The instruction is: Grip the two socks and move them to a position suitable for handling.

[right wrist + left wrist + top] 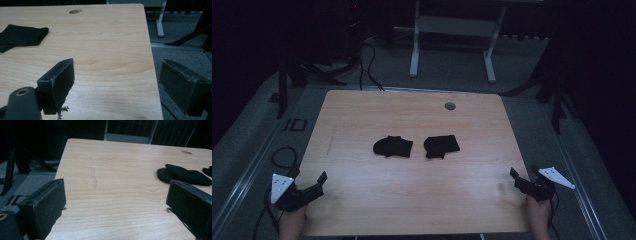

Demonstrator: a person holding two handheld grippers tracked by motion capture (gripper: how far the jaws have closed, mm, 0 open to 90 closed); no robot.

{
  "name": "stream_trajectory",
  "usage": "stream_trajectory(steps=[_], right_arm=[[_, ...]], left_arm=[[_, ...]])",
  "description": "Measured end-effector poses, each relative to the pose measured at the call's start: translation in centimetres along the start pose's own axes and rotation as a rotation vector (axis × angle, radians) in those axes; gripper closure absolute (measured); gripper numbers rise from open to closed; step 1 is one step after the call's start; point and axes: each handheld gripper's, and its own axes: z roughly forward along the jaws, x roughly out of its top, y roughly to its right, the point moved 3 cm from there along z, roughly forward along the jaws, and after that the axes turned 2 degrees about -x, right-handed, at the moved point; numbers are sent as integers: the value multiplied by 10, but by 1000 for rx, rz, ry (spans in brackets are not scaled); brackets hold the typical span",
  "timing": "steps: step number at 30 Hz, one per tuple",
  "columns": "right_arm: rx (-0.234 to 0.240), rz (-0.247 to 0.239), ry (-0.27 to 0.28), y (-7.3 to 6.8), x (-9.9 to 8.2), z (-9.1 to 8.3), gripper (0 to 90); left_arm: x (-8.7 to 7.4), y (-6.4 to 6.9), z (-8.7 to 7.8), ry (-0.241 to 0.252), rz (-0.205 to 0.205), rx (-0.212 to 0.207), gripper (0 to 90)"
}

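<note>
High view: overhead, near side, facing 12 o'clock across the whole table (362, 210). Left gripper view: low at 7 o'clock, facing 1 o'clock. Right gripper view: low at 5 o'clock, facing 11. All share the grommet hole (450, 106).

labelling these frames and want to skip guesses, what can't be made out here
- Left black cloth item: dim high view hides its folds; whether sock or glove can't be told. In the left hand-held gripper view, that gripper's right jaw covers its near edge.
- Right black cloth item: cut off by the left edge in the right hand-held gripper view.
- Round grey spot on the table: too small to identify.
</note>
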Motion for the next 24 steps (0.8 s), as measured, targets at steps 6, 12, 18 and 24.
stream_trajectory(steps=[6, 12, 18, 24], right_arm=[[29, 29, -30, 2, 0, 1, 136], [101, 18, -70, -5, 7, 1, 137], [201, -57, -157, -22, 15, 12, 133], [288, -126, -249, -42, 28, 25, 141]], left_arm=[[4, 2, -2, 30, -15, -7, 29], [5, 9, -1, -19, -57, 0, 29], [7, 28, -2, -86, -75, -103, 29], [7, 42, -1, -109, -33, -148, 27]])
